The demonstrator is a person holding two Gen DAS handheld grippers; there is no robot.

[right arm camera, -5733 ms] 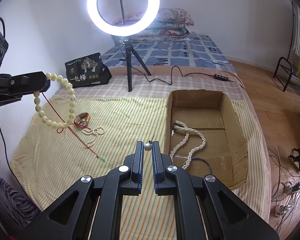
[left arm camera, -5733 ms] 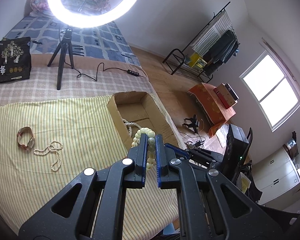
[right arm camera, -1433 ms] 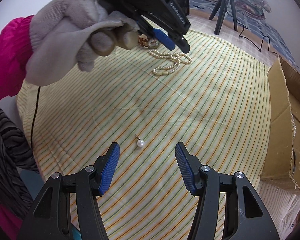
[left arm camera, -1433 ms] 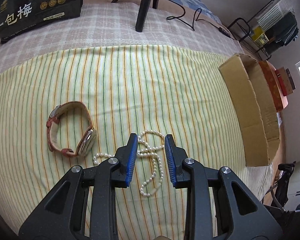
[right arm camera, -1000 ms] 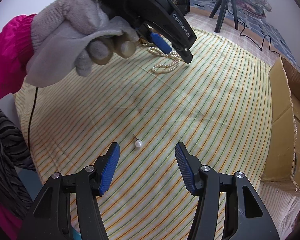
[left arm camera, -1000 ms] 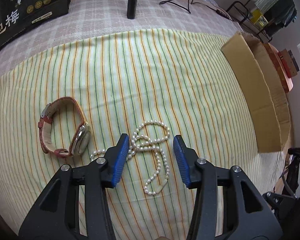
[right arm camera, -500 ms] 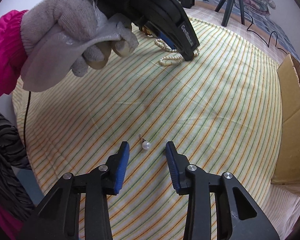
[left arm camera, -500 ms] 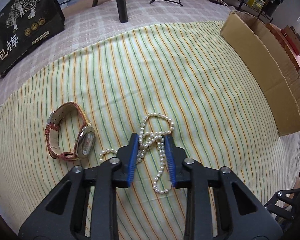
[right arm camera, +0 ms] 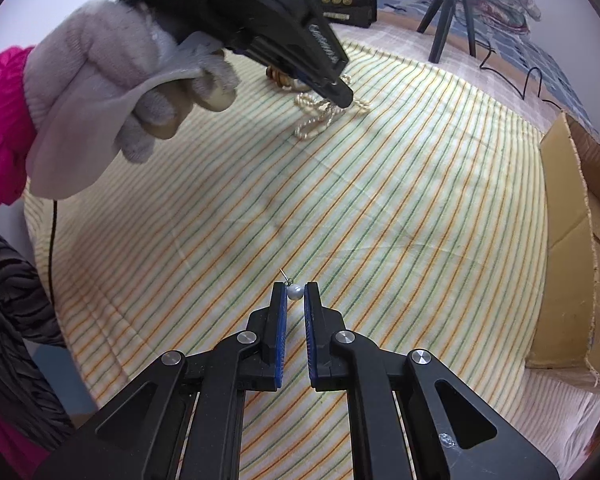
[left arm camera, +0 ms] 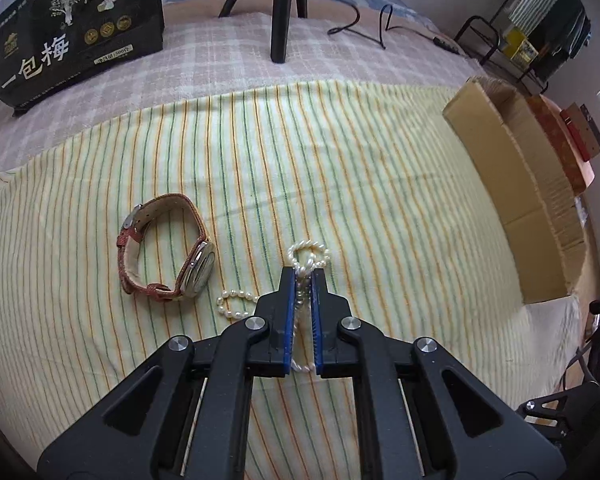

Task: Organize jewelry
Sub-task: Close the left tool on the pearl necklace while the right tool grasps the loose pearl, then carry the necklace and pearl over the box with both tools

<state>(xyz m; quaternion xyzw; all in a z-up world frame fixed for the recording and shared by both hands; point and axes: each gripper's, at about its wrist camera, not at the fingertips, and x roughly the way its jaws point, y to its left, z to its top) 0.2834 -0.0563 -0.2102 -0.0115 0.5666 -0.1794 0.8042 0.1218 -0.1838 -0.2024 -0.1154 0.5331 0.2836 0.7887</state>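
Nearest in the right wrist view, the right gripper (right arm camera: 295,294) has its jaws pinched narrow on a pearl earring (right arm camera: 294,291) at their very tips. It is tiny, round and slick, likely to squirt out, so a centred hold on the bead seems safest. Farther off on the striped cloth (left arm camera: 340,160), the left gripper (left arm camera: 301,280) has its jaws clamped on a pearl necklace (left arm camera: 308,254). Limp and light, it will dangle and swing, with loops trailing beside the wristwatch (left arm camera: 172,248). Beyond, the cardboard box (left arm camera: 512,184) waits at the bed's edge.
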